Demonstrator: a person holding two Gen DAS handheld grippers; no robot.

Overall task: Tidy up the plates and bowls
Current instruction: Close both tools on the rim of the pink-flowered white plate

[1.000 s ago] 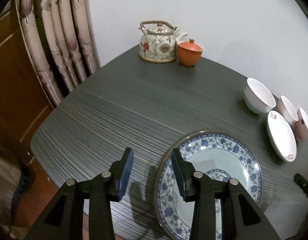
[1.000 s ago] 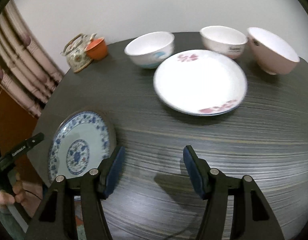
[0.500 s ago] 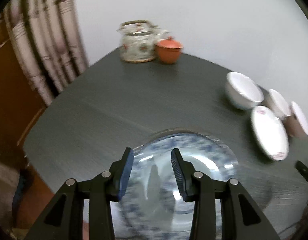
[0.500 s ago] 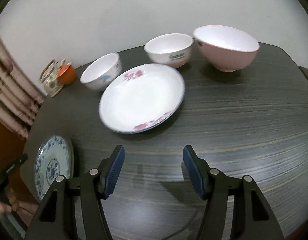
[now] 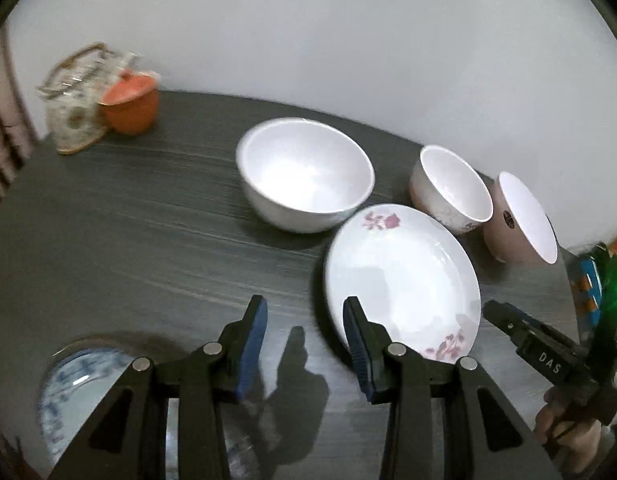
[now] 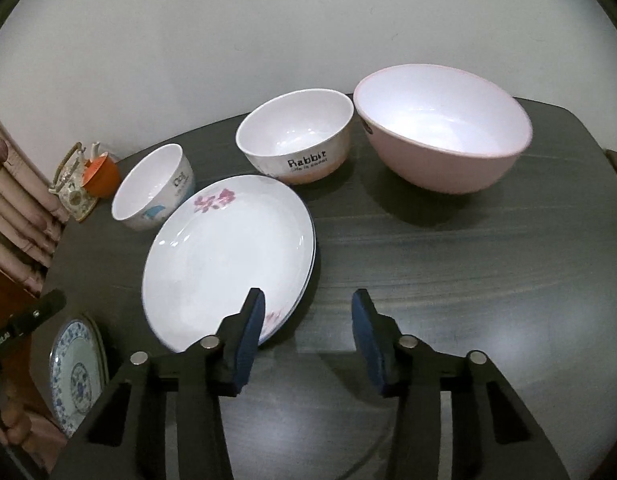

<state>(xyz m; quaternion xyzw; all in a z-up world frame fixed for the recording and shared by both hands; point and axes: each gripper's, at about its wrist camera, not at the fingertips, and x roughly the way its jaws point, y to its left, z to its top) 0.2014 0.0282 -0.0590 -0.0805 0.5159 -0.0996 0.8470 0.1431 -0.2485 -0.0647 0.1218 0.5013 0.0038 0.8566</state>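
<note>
While the left gripper (image 5: 304,322) hangs spread and empty above the dark table (image 5: 128,240), its view has swung off the blue-patterned plate (image 5: 82,384), which a second ago lay right under its fingers and now sits down at the near left edge, partly behind the gripper's frame. Ahead of its right finger lies the white flowered plate (image 5: 400,276), the finger overlapping the plate's near rim in the view; whether it touches I cannot tell. The right gripper (image 6: 306,322) is likewise spread wide and carries nothing, and it has closed in on that same plate (image 6: 228,260), its left finger over the near rim. Beyond stand the three bowls: the Dog bowl (image 6: 152,188), the Rabbit bowl (image 6: 296,136) and the pink bowl (image 6: 444,128), all upright and unstacked, with the teapot (image 6: 74,188) and orange cup (image 6: 102,176) at the far left. Both grippers converging here suggests the flowered plate is the next thing to move, probably toward the blue one.
</note>
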